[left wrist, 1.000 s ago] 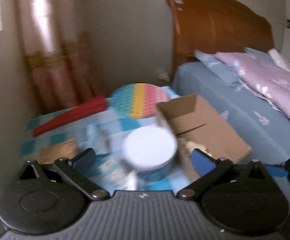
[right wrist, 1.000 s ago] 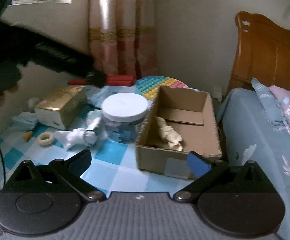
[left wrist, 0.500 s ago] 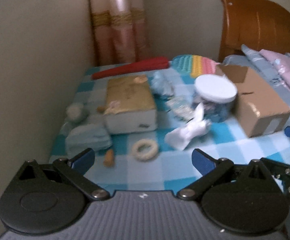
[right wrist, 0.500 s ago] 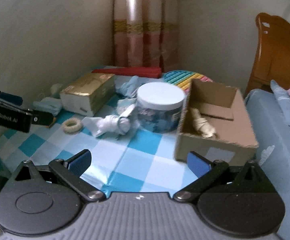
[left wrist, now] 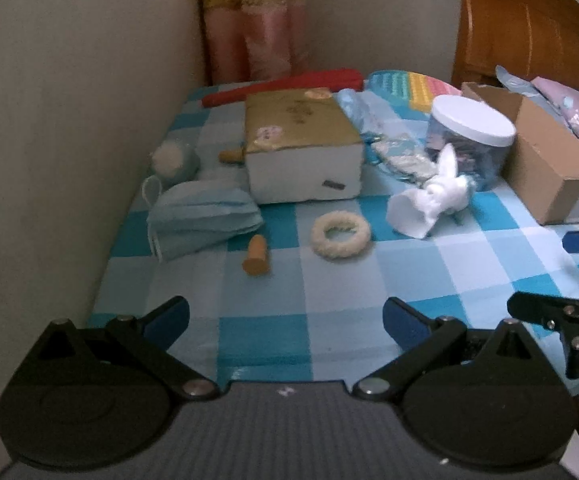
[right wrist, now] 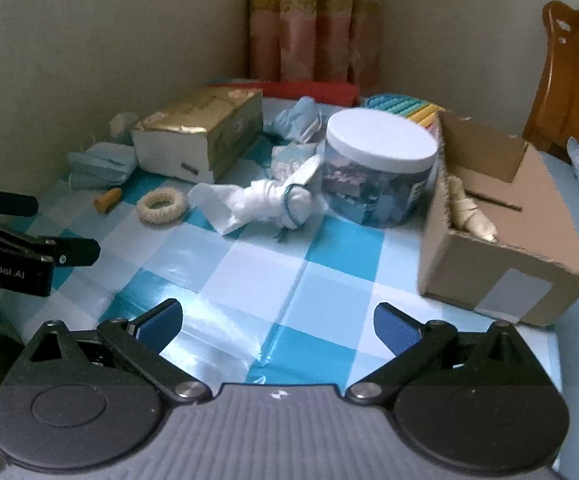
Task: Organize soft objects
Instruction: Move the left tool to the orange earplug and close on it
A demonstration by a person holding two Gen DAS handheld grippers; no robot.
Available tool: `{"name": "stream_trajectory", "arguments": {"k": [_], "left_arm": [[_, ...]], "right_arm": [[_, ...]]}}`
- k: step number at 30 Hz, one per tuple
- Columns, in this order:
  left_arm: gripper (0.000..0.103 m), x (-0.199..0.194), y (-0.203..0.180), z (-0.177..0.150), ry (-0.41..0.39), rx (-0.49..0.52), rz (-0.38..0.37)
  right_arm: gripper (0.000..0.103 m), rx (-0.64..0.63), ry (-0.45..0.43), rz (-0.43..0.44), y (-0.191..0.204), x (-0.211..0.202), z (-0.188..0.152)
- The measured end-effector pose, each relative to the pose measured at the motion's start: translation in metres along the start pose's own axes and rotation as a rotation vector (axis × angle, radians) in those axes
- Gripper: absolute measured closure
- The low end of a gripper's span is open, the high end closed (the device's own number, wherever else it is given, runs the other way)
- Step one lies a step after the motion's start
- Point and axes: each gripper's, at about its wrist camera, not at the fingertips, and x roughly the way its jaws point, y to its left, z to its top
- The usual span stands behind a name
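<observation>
Both grippers idle over the near edge of the checkered table [right wrist: 301, 280]. My left gripper [left wrist: 285, 322] has jaws spread wide, nothing between them. Right gripper [right wrist: 277, 326] same: wide apart, empty.

Soft stuff on the table: white cloth bundle [right wrist: 265, 200], tied with a blue band, lies just in front of the clear jar [right wrist: 381, 172] with the white lid, touching or nearly touching it. Fuzzy cream ring [left wrist: 340, 231] sits left of the bundle, apart from it. Blue face mask [left wrist: 203, 218] is near the wall on the left, just beside the gold-topped box [left wrist: 301, 144]. Small orange earplug [left wrist: 255, 256] lies between mask and ring. A second one [left wrist: 231, 155] sits against the box's left side. White fluffy ball [left wrist: 169, 158] behind the mask.

Open cardboard box [right wrist: 501, 224] stands right of the jar, with a pale twisted cloth piece [right wrist: 467, 212] inside at its near left corner. Rainbow pop mat [left wrist: 413, 86] and red roll [left wrist: 281, 84] at the back.
</observation>
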Motion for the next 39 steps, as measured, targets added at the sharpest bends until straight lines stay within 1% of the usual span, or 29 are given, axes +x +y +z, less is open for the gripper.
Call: {"name": "stream_trajectory", "arguments": {"k": [8, 17, 19, 22, 24, 25, 27, 28, 30, 35, 39], "left_arm": [[0.001, 0.025, 0.018, 0.001, 0.019, -0.059, 0.011], [0.001, 0.045, 0.033, 0.003, 0.053, -0.106, 0.026], [0.004, 0.046, 0.035, 0.004, 0.049, -0.107, 0.034], [0.014, 0.047, 0.039, 0.004, 0.034, -0.119, 0.033], [0.028, 0.046, 0.040, 0.005, 0.021, -0.118, 0.040], [0.032, 0.045, 0.040, 0.005, 0.015, -0.117, 0.037], [0.045, 0.044, 0.040, 0.007, 0.005, -0.115, 0.034], [0.048, 0.044, 0.039, 0.008, 0.002, -0.110, 0.029], [0.057, 0.044, 0.036, 0.011, -0.004, -0.105, 0.029], [0.059, 0.045, 0.032, 0.014, -0.011, -0.102, 0.006], [0.058, 0.045, 0.032, 0.014, -0.009, -0.099, 0.019]], "right_arm": [[0.000, -0.031, 0.038, 0.022, 0.007, 0.021, 0.007], [0.000, -0.146, 0.034, 0.106, 0.031, 0.037, 0.019], [0.000, -0.161, 0.034, 0.111, 0.035, 0.040, 0.022], [0.000, -0.174, 0.036, 0.122, 0.041, 0.044, 0.023], [0.000, -0.177, 0.037, 0.129, 0.044, 0.045, 0.024], [0.000, -0.178, 0.038, 0.132, 0.045, 0.045, 0.024], [0.000, -0.182, 0.039, 0.134, 0.046, 0.046, 0.025], [0.000, -0.183, 0.040, 0.135, 0.047, 0.045, 0.025], [0.000, -0.185, 0.037, 0.138, 0.048, 0.045, 0.026], [0.000, -0.193, 0.033, 0.148, 0.052, 0.043, 0.026], [0.000, -0.204, 0.030, 0.156, 0.055, 0.041, 0.026]]}}
